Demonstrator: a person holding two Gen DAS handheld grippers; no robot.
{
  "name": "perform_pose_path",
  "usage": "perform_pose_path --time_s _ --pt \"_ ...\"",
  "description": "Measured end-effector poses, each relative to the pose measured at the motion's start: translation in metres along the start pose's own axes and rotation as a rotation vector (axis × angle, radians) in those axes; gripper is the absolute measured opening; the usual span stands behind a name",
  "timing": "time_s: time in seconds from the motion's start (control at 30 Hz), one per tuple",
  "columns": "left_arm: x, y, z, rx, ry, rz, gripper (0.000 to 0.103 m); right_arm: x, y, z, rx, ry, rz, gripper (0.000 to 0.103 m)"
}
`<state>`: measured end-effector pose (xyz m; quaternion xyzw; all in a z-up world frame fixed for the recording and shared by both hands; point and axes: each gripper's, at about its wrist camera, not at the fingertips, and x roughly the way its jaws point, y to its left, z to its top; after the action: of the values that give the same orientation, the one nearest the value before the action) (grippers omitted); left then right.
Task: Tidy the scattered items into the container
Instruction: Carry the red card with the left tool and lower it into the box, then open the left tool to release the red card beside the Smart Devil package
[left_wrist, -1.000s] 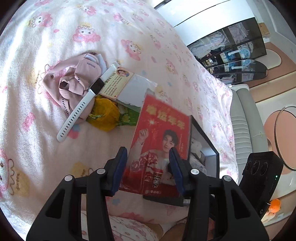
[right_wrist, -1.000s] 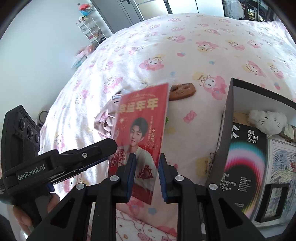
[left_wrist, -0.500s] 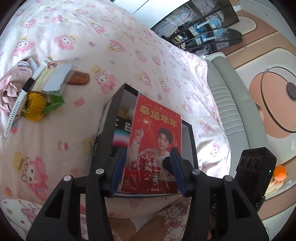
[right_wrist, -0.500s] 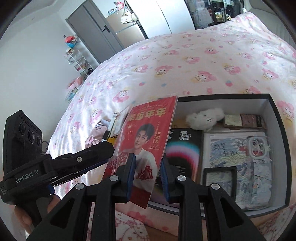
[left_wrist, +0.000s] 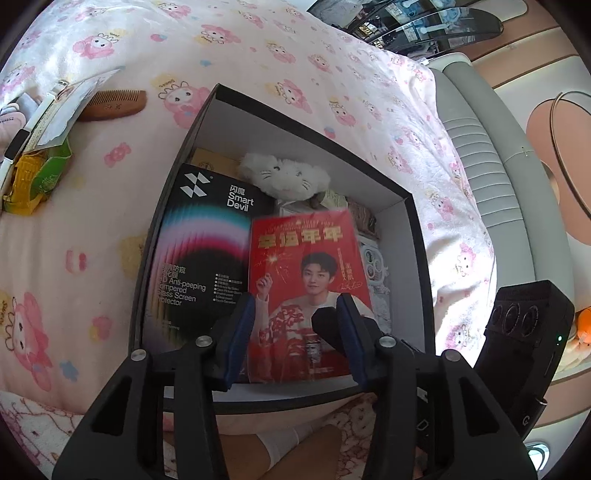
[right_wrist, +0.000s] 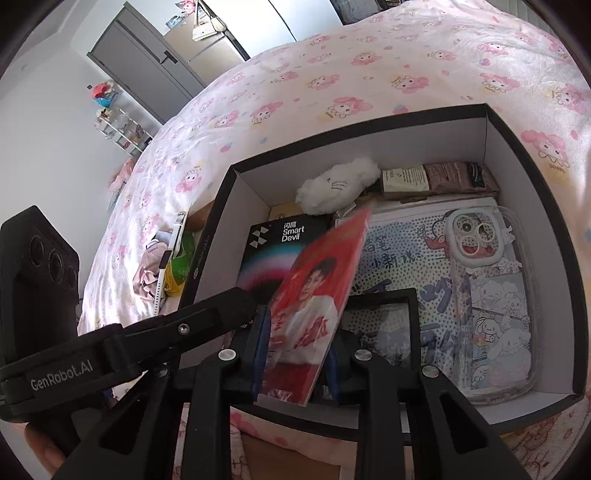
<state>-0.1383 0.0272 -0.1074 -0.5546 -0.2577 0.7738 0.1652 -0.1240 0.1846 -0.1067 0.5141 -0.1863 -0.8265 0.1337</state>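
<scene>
A black box (right_wrist: 517, 147) with white inside walls is set on a pink bed sheet (left_wrist: 92, 258) printed with little bunnies. Many things are kept in the box. A white fluffy toy (right_wrist: 338, 190) is tucked at the far wall, and small brown packets (right_wrist: 439, 177) are laid beside it. A black Smart Devil package (left_wrist: 201, 254) is laid flat on one side. A big printed sheet (right_wrist: 402, 258) is spread on the floor of the box, and a clear phone case (right_wrist: 491, 306) with cartoon pictures is laid on top of it. A small black frame (right_wrist: 384, 321) is seen near the front wall.

A red card (right_wrist: 314, 306) with a young man's picture is held tilted over the box. It is pinched at its lower end by the right gripper (right_wrist: 295, 354), whose jaws are closed tight on it. The left gripper (left_wrist: 295, 332) is held wide apart around the card (left_wrist: 308, 288), and whether it is touched cannot be told.

A wooden comb (left_wrist: 114, 105), a white watch (left_wrist: 16, 144) and a yellow and green pouch (left_wrist: 35, 173) are left on the sheet outside the box.
</scene>
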Motion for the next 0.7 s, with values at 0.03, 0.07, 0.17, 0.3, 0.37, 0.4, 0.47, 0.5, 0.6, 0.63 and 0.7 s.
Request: perform_pose_path --time_s 0.03,0.07,0.17,0.3,0.37,0.4,0.47,0.5,0.6,0.63,0.7 --pt "0.001 0.001 -0.001 -0.003 0.006 0.023 0.046 0.004 -0.001 -0.001 -0.002 0.010 0.001 0.024" --pt "0.004 0.002 -0.002 -0.005 0.010 0.047 0.046 0.007 -0.001 -0.003 -0.001 0.020 0.001 0.024" --pt "0.004 0.006 -0.004 -0.008 0.012 0.058 0.045 0.014 -0.006 -0.006 0.013 0.041 0.001 0.024" --pt "0.004 0.007 -0.005 -0.003 0.013 0.065 0.045 0.010 -0.016 -0.002 0.030 0.017 -0.028 0.024" --pt "0.004 0.006 -0.005 0.004 0.014 0.073 0.046 0.007 -0.024 0.001 0.047 0.004 -0.045 0.024" --pt "0.005 0.005 -0.005 0.007 0.016 0.075 0.046 0.006 -0.028 0.003 0.057 -0.002 -0.055 0.024" --pt "0.009 0.004 -0.004 0.010 0.029 0.078 0.046 0.004 -0.036 0.004 0.076 -0.009 -0.070 0.024" --pt "0.012 0.004 -0.003 0.013 0.038 0.078 0.046 0.003 -0.040 0.004 0.087 -0.012 -0.074 0.024" --pt "0.026 0.005 0.003 0.006 0.081 0.067 0.046 0.002 -0.047 0.005 0.098 -0.017 -0.086 0.024" --pt "0.031 0.007 0.006 -0.003 0.096 0.052 0.046 0.002 -0.048 0.006 0.098 -0.019 -0.094 0.024" --pt "0.041 0.008 0.010 -0.020 0.120 0.050 0.045 0.001 -0.050 0.007 0.090 -0.024 -0.113 0.024"
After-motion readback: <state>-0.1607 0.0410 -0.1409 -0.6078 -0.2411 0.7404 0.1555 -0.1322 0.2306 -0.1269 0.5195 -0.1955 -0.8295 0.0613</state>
